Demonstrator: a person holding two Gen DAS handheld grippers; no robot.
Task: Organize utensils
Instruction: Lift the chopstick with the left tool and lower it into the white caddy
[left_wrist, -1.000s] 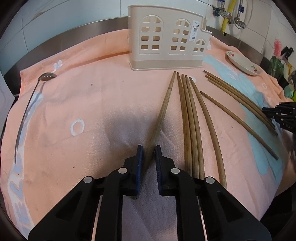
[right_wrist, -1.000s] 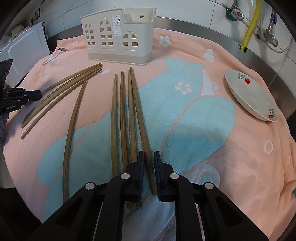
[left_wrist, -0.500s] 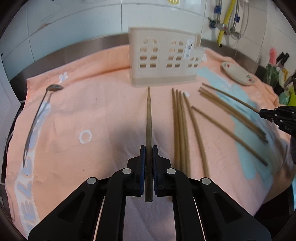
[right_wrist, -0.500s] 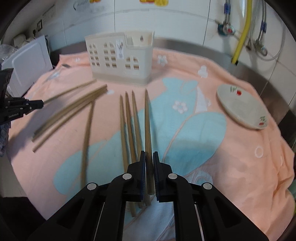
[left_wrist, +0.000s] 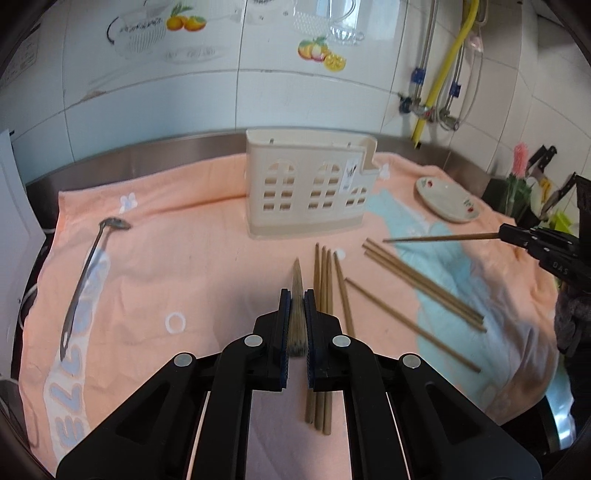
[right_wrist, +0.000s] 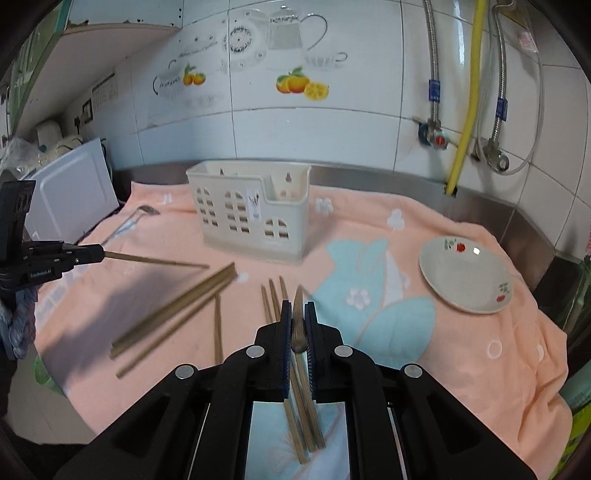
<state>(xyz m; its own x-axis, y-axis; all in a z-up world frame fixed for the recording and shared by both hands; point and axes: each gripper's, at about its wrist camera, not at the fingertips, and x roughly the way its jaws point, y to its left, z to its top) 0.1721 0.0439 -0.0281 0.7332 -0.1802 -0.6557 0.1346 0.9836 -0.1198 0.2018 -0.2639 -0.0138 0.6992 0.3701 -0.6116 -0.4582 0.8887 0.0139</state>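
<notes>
Left cam: left claw is pinched tight on one chopstick, held up off the towel and pointing at the holder. More sticks lie just right of it. Spoon lies far left.

Right cam: right claw is pinched tight on another stick, also lifted. Plate sits to the right.

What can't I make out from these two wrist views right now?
- Utensil caddy interior: its perforated front wall hides the contents in both views.
- Loose chopsticks on the towel: motion-blurred in the right wrist view, so the count is uncertain.
- Near ends of three chopsticks: partly covered by the left gripper.
- Label on the caddy: too small to read.
</notes>
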